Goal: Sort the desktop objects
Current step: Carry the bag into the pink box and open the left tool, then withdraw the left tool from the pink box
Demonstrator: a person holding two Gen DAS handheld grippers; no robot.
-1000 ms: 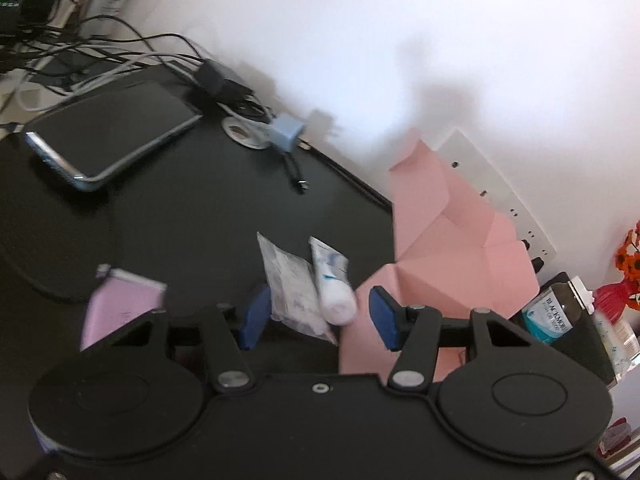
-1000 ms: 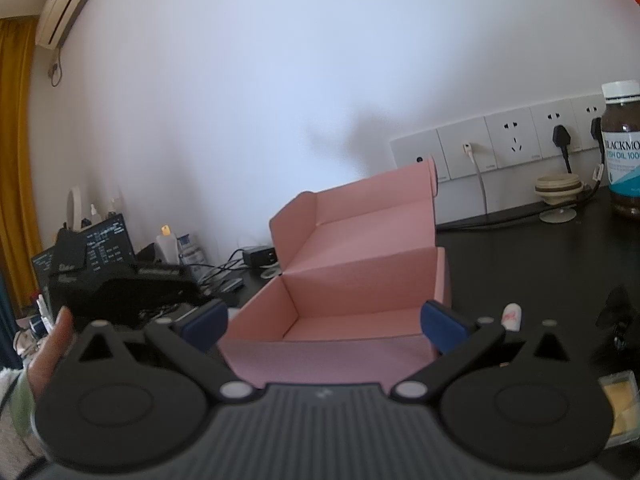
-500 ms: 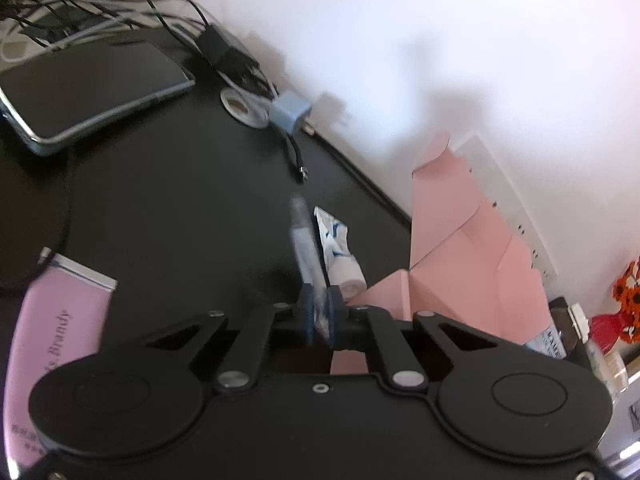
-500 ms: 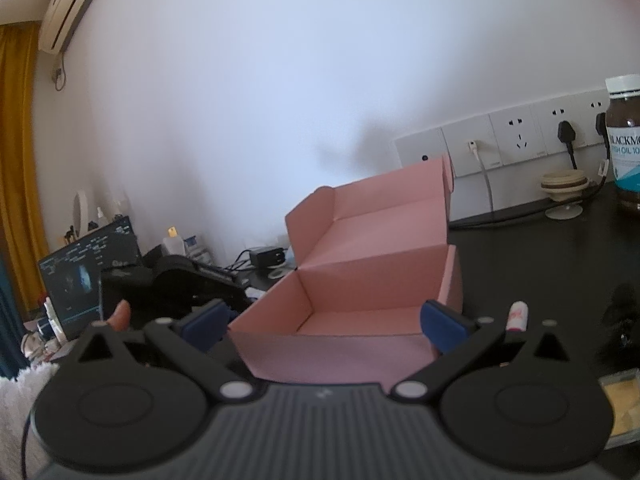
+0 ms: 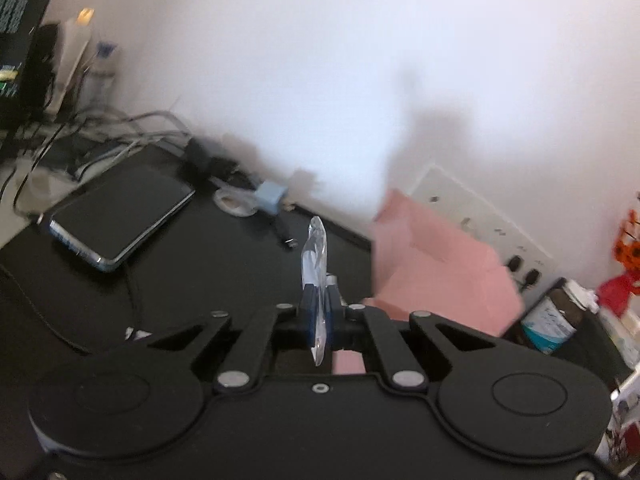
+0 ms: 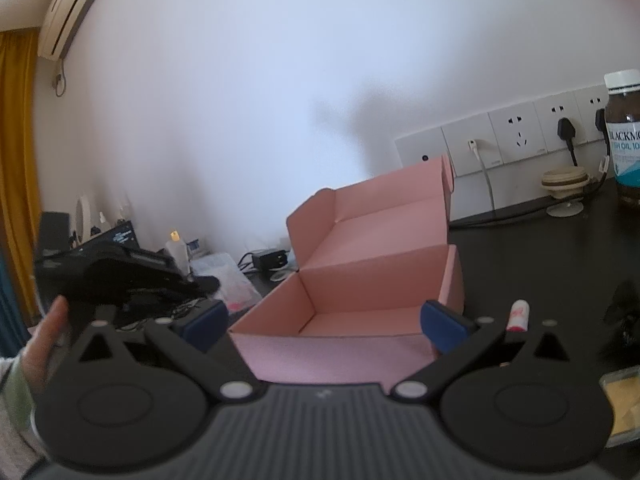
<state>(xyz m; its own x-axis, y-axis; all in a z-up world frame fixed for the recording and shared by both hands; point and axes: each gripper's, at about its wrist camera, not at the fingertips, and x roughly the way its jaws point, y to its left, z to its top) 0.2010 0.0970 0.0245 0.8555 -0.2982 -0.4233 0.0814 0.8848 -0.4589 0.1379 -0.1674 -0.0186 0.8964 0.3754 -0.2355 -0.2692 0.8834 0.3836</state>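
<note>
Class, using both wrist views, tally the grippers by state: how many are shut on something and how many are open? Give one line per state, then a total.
Shut: 1, the left gripper, on the clear plastic packet
Open: 1, the right gripper, facing the pink box
Total: 2

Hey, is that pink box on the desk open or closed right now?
Open. The pink box has its lid flap standing up at the back, and its bare pink floor shows; nothing visible inside.

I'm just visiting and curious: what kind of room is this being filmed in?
Probably a home office or bedroom desk. A black desk stands against a white wall with a row of power sockets; there is an air conditioner above a yellow curtain, and a tablet among tangled cables.
</note>
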